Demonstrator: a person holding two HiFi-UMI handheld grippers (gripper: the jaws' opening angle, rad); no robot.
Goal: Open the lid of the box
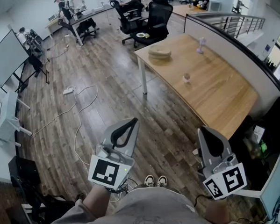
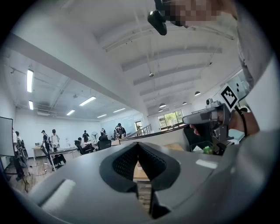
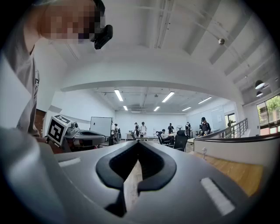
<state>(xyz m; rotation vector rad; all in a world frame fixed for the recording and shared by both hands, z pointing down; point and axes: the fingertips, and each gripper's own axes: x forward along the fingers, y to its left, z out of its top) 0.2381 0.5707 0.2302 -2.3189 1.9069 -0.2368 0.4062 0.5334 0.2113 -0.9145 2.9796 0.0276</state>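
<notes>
1. Left gripper [image 1: 134,120] and right gripper [image 1: 203,128] both have their jaws closed tip to tip on nothing. They are held level in front of the person, on the floor side of the wooden table [image 1: 223,95] and well short of anything on it.
2. No box shows plainly. The likeliest candidate is the round flat thing [image 1: 159,52] near the table's far left corner, though it is too small in the head view to tell whether it has a lid.
3. Progress, as I judge it, is nil. No lid is touched or lifted, so the approach, the grip and the lifting are all left to do.
4. Two more things sit on the table: a small pale item [image 1: 187,77] toward the middle and a small upright thing [image 1: 201,45] near the far edge. Both are apart from the round flat thing and do not crowd it.
5. Edges: the table's long floor-side edge runs diagonally between the grippers and the round flat thing. A low partition wall [image 1: 230,48] closes the far side, so reach looks possible only from the floor side or the left end.
6. Open room: bare wood floor [image 1: 129,86] lies along the table's floor side, with space to walk its length. A loose cable [image 1: 79,112] curls well left of the table. Office chairs [image 1: 156,17] stand just beyond the table's far end. Dark clutter [image 1: 258,140] sits off its near end, beside the right gripper.
</notes>
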